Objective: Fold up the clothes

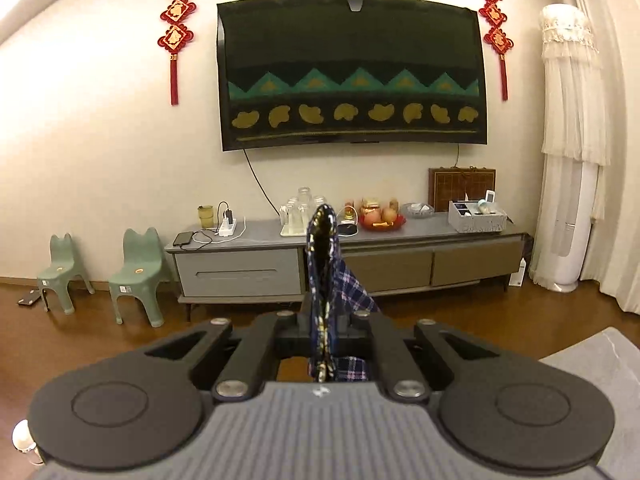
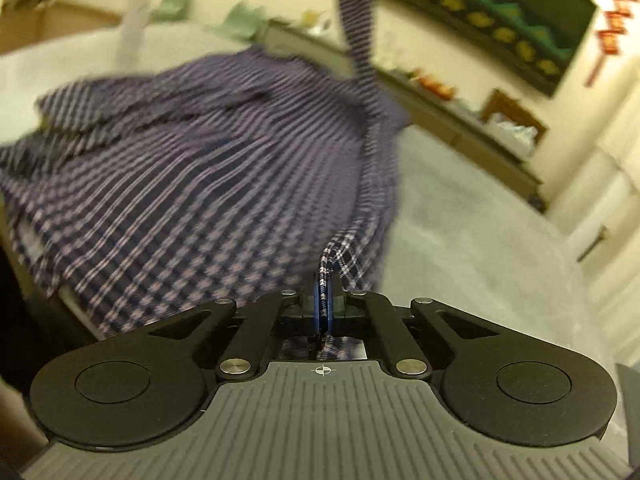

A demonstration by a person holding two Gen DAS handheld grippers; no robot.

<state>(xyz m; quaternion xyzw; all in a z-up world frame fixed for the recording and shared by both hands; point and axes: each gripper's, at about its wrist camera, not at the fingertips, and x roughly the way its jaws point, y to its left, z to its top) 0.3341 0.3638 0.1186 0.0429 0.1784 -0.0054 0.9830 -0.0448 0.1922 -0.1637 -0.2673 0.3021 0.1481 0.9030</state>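
Note:
A dark blue plaid shirt (image 2: 180, 152) lies spread and rumpled on a pale grey surface (image 2: 460, 220); this view is blurred. My right gripper (image 2: 325, 280) is shut on a hem of the shirt, with cloth pinched between its blue pads. One strip of the shirt (image 2: 356, 12) rises steeply out of the top of the right wrist view. In the left wrist view my left gripper (image 1: 323, 220) is shut on a fold of the same plaid shirt (image 1: 352, 288), which drapes down to the right of the fingers, lifted off the surface.
Ahead stands a grey TV cabinet (image 1: 240, 268) carrying glasses, fruit and boxes, under a covered wall TV (image 1: 352, 72). Two green stools (image 1: 138, 272) stand at the left on a wooden floor, a tall white air conditioner (image 1: 568, 200) at the right. The grey surface's corner (image 1: 592, 360) shows lower right.

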